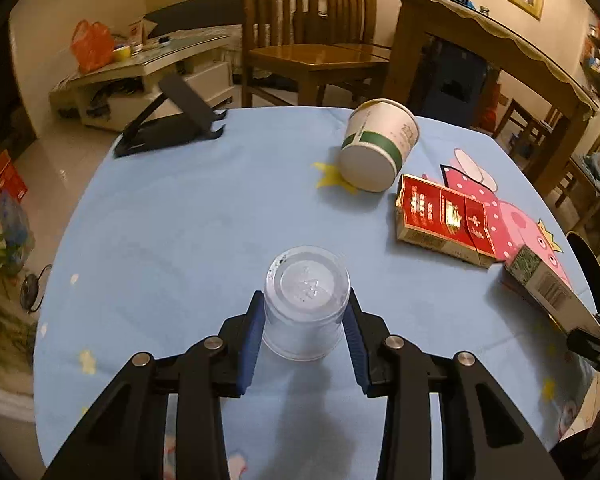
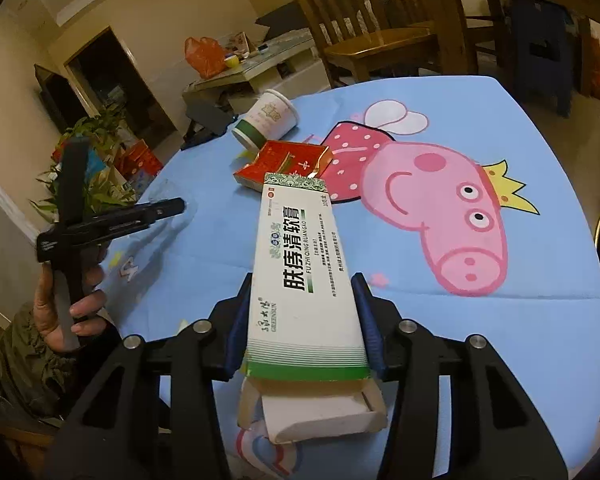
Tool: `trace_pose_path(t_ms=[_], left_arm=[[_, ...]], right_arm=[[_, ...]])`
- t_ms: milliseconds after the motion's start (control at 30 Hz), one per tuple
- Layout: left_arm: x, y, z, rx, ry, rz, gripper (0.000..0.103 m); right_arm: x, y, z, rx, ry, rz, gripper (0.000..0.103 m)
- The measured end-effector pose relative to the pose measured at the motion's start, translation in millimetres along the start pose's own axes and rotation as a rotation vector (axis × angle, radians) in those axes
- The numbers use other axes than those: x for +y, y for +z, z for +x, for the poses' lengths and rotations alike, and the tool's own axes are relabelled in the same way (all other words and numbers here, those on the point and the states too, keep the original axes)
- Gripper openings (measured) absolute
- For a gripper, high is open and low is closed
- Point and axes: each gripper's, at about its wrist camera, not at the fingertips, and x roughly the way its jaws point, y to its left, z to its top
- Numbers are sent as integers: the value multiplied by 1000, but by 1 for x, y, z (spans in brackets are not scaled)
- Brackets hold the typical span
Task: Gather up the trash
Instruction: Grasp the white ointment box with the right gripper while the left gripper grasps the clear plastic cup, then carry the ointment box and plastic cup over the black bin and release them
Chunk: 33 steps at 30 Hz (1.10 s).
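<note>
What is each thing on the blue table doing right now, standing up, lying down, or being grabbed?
clear plastic cup: upside down, squeezed by left gripper
ointment box: end flap open, squeezed by right gripper
paper cup: tipped over
red cigarette pack: lying flat, torn open
black stand: propped open

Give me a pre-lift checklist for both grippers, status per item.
1. Left gripper fingers against clear plastic cup: ok.
2. Right gripper fingers clamping white ointment box: ok.
3. Box's open end flap secured: not ok.
4. Cup empty: cannot tell.
5. Paper cup and red carton clear of both grips: ok.
6. Trash bin in sight: not ok.
</note>
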Motion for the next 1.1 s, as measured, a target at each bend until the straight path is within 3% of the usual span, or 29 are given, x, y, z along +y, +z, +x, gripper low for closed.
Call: trace_pose_path(t_ms=[200,233,300,333,467,567,667,767,1000,1100], left_arm=[[-6,-14,-23,-15,6,17,38],[-7,-16,-24,-13,3,18,38],[-9,-17,-25,-8,-2,20,38],[-11,-18,-25,-7,1,24,38],[-17,-21,-28,-5,2,39,38],[-22,-22,-31,-9,6,48,38],[-26,-23,-32,-6,12,60,38],[-30,-24,-33,-1,15,68,38],[-55,-17,-49,-30,-12,106,38],[-75,-12,-55,-48,-25,138,38]], right_arm=[[5,-4,7,49,14,-12,52],[4,-4,7,50,29,-4,55],[1,-1,6,51,108,30,79],[1,-1,6,50,117,36,79],[5,3,9,56,92,9,79],[19,0,9,50,-5,-77,76],[32,-5,17,65,-99,-178,51],[37,-9,15,55,-133,-216,48],[0,4,-30,-87,-59,-68,48],[-24,6,-43,-111,-82,14,48]])
